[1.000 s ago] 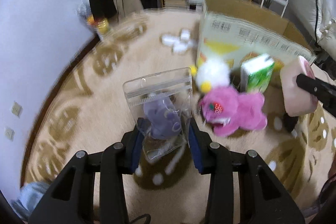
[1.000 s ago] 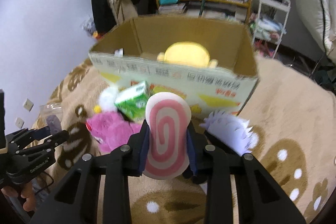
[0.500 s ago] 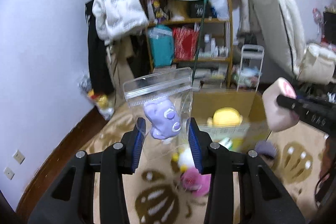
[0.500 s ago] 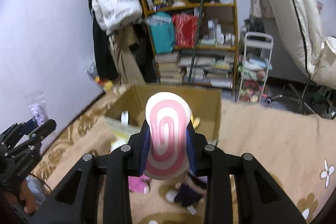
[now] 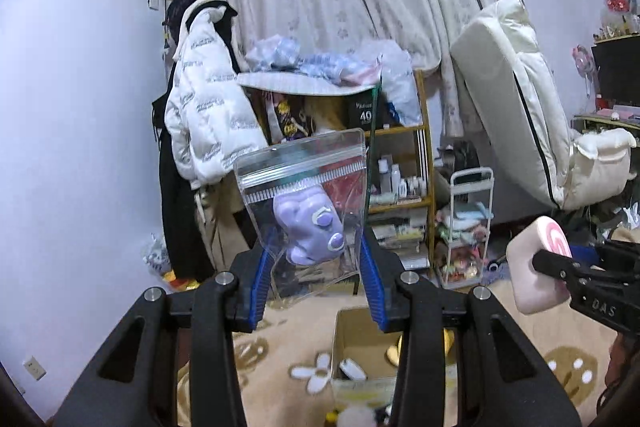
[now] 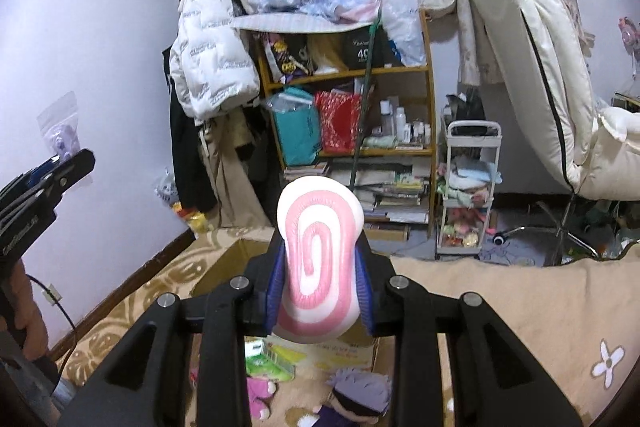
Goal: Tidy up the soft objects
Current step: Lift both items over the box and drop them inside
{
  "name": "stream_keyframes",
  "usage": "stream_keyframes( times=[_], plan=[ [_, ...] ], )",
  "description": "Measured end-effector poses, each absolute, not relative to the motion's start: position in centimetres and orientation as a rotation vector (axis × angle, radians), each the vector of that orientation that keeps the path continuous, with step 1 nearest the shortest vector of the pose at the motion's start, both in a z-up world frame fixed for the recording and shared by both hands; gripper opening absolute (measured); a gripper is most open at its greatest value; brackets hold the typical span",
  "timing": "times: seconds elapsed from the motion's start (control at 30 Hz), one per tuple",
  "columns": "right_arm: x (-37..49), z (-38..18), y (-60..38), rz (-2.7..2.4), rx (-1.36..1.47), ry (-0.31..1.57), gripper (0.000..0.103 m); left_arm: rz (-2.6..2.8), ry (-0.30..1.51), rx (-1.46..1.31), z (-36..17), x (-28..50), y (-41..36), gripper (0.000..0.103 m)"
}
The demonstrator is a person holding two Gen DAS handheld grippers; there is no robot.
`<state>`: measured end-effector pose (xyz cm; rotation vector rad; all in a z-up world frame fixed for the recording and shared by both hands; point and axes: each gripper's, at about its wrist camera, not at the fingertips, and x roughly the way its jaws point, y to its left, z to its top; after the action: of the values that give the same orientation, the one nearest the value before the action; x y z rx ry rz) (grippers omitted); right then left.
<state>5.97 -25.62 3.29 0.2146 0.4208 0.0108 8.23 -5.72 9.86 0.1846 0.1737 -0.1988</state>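
Left wrist view: the left gripper (image 5: 316, 283) pinches a clear zip bag (image 5: 304, 187) holding a purple toy (image 5: 310, 227), hiding part of the far wooden shelf (image 5: 404, 163). Below, a cardboard box (image 5: 360, 347) sits on the beige rug (image 5: 520, 339).

Right wrist view: the right gripper (image 6: 318, 287) squeezes a pink swirl cushion (image 6: 318, 255) above the box; a green carton (image 6: 268, 357) and pink plush (image 6: 258, 393) lie nearer, outside the box.

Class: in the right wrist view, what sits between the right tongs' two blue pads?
A pink-and-white swirl cushion, squeezed by the right tongs; right wrist view.
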Motion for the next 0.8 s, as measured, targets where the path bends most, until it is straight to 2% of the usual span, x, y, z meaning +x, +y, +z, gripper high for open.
stream_keyframes(
  times=[0.2,0.37,0.8],
  plan=[
    [6.8,3.8,-26.4,0.006,0.223,0.376,0.033,-0.229,0.164,0.164,8.8,9.8,-6.4,0.040],
    [7.9,3.4,-26.5,0.008,0.234,0.363,0.033,-0.257,0.223,0.137,6.9,11.4,-6.5,0.040],
    [10.5,-0.2,-26.2,0.020,0.228,0.447,0.034,-0.276,0.344,0.183,2.1,14.0,-8.3,0.040]
  ],
)
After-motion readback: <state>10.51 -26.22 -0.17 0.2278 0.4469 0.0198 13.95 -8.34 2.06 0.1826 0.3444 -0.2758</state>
